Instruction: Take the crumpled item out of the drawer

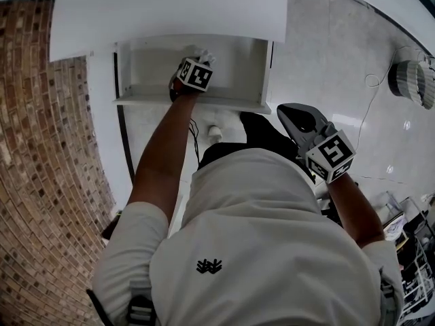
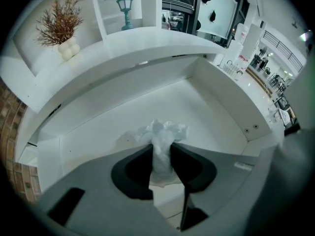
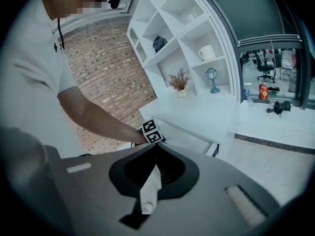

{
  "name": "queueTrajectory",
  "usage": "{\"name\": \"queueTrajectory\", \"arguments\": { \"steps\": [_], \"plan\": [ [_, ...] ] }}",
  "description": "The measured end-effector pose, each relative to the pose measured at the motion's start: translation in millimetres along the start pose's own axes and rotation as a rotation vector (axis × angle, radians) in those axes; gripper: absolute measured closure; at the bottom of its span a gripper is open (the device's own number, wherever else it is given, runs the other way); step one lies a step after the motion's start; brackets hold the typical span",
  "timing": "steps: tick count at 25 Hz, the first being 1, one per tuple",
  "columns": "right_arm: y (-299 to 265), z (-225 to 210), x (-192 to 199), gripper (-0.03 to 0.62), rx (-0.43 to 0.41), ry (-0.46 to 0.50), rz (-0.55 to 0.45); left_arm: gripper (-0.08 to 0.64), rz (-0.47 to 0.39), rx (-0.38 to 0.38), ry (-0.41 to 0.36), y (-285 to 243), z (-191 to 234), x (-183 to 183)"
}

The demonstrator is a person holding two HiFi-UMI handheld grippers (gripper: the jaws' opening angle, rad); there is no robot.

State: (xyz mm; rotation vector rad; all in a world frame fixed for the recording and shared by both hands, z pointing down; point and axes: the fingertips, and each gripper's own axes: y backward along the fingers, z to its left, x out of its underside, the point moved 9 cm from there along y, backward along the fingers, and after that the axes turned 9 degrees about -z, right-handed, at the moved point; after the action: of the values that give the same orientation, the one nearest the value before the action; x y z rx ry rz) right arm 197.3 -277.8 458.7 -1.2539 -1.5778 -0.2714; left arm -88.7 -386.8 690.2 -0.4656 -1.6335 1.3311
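The white drawer (image 1: 197, 102) stands pulled out under the counter, and its pale inside (image 2: 226, 97) fills the left gripper view. A crumpled white item (image 2: 162, 134) rises from the drawer floor. My left gripper (image 2: 161, 150) is shut on it, and the jaws squeeze its lower part into a narrow neck. In the head view the left gripper (image 1: 197, 60) reaches into the drawer, and a bit of the crumpled item (image 1: 202, 51) shows past its marker cube. My right gripper (image 1: 293, 114) hangs outside the drawer to the right, over the floor. Its tips (image 3: 156, 146) meet, with nothing held.
A white counter top (image 1: 170, 5) overhangs the drawer's back. A brick wall (image 1: 41, 148) runs along the left. Shelves above hold a teal lantern (image 2: 125, 9) and a vase of dried plants (image 2: 66, 48). A round white appliance (image 1: 411, 80) stands on the tiled floor at the right.
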Motion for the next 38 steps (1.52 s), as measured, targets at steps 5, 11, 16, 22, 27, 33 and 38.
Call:
{"name": "queueTrajectory", "arguments": {
  "steps": [5, 11, 16, 22, 27, 33, 38],
  "plan": [
    [-5.7, 10.9, -2.5, 0.58, -0.029, 0.024, -0.001, 0.448, -0.051, -0.018, 0.014, 23.8, 5.0, -5.4],
    [-18.8, 30.0, -5.7, 0.58, -0.066, 0.059, -0.009, 0.449, -0.12, -0.009, 0.023, 52.4, 8.3, -2.4],
    [-27.6, 52.6, -7.9, 0.58, -0.088, 0.085, -0.015, 0.451, -0.183, -0.019, 0.029, 82.4, 13.5, 4.0],
    [-38.3, 81.6, -4.9, 0.58, -0.102, 0.11, -0.013, 0.451, -0.254, -0.023, 0.027, 118.8, 19.5, 16.2],
    [-48.1, 108.9, -6.0, 0.58, -0.112, 0.143, -0.025, 0.453, -0.307, -0.019, 0.03, 149.3, 25.7, 31.3],
    [-55.6, 144.6, -1.8, 0.58, -0.119, 0.173, -0.03, 0.453, -0.361, -0.024, 0.038, 192.7, 29.1, 51.2],
    [-58.1, 171.2, 1.3, 0.58, -0.113, 0.198, -0.053, 0.453, -0.412, -0.028, 0.034, 226.4, 28.6, 71.6]
  ]
}}
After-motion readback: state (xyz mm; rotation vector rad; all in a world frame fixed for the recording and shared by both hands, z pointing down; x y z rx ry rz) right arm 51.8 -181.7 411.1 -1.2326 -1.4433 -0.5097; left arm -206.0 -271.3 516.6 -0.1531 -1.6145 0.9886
